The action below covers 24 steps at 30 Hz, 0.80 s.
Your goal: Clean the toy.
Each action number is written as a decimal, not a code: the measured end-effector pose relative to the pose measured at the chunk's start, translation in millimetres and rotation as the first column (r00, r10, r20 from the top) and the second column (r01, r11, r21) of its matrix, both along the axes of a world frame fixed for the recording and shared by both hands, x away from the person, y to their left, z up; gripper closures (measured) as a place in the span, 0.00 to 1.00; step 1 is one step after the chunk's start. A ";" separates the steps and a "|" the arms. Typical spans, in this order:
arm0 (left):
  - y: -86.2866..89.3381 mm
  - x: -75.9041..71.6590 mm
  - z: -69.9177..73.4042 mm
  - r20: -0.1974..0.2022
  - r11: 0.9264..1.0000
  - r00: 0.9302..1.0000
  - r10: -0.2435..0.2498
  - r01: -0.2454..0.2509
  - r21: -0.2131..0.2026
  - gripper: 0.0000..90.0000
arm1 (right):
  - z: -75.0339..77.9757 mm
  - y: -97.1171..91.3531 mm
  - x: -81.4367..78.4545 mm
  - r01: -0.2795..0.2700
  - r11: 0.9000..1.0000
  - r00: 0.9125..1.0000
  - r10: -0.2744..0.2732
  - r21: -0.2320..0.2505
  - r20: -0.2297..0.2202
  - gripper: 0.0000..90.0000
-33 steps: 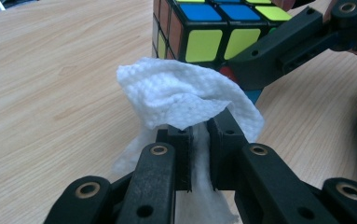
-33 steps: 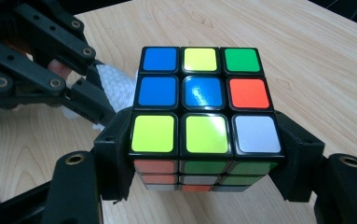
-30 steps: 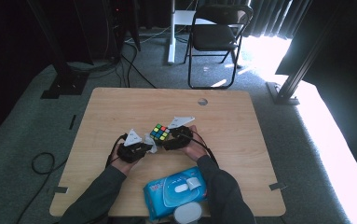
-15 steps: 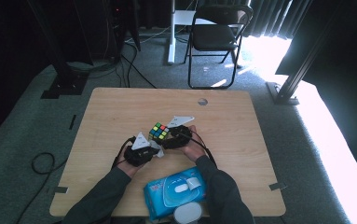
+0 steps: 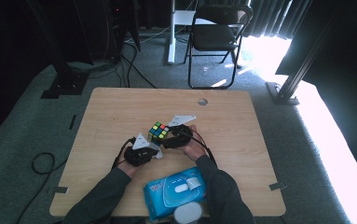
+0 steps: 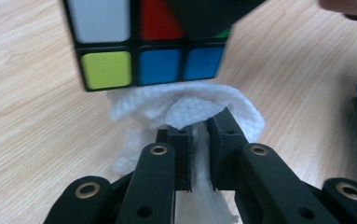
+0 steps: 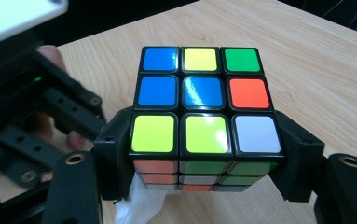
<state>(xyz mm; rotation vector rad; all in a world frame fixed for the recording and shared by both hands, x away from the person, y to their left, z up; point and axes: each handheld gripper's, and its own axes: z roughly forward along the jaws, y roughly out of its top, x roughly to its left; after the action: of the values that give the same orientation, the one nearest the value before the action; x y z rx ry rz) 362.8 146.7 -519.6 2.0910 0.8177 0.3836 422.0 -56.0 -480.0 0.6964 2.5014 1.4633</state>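
Note:
A scrambled colour cube (image 5: 158, 131) is held just above the wooden table (image 5: 241, 121) near its middle. My right gripper (image 5: 166, 136) is shut on it from the right. In the right gripper view the two jaws press the cube (image 7: 204, 107) at its lower left and right sides. My left gripper (image 5: 152, 150) sits just left of and below the cube, shut on a crumpled white wipe (image 5: 156, 153). In the left gripper view the wipe (image 6: 190, 102) bulges out past the pinching fingertips (image 6: 223, 126), right under the cube (image 6: 139, 65).
A blue pack of wipes (image 5: 176, 193) lies at the table's near edge between the forearms, with a white round lid (image 5: 188, 215) below it. A cable hole (image 5: 202, 101) is at the far side. A folding chair (image 5: 213, 37) stands beyond the table.
The left gripper with the wipe has shifted a little to the right, closer under the cube. The right gripper and cube have stayed put.

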 end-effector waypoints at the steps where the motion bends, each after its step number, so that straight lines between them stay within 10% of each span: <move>1: 0.8 0.5 0.1 0.001 1.000 1.000 0.005 -0.005 -0.002 0.90 | 0.1 0.3 -0.5 -0.003 1.000 1.000 0.003 -0.001 -0.001 0.38; 24: 16.1 6.0 5.0 0.074 0.994 0.992 0.101 -0.098 -0.040 0.91 | 1.5 2.1 -0.9 -0.034 0.999 0.999 0.035 0.040 -0.024 0.38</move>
<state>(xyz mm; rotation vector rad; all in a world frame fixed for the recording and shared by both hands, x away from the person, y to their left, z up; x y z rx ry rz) 368.8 162.8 -514.6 1.9951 0.8791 0.4959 421.1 -53.9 -478.5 0.6859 2.5215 1.5290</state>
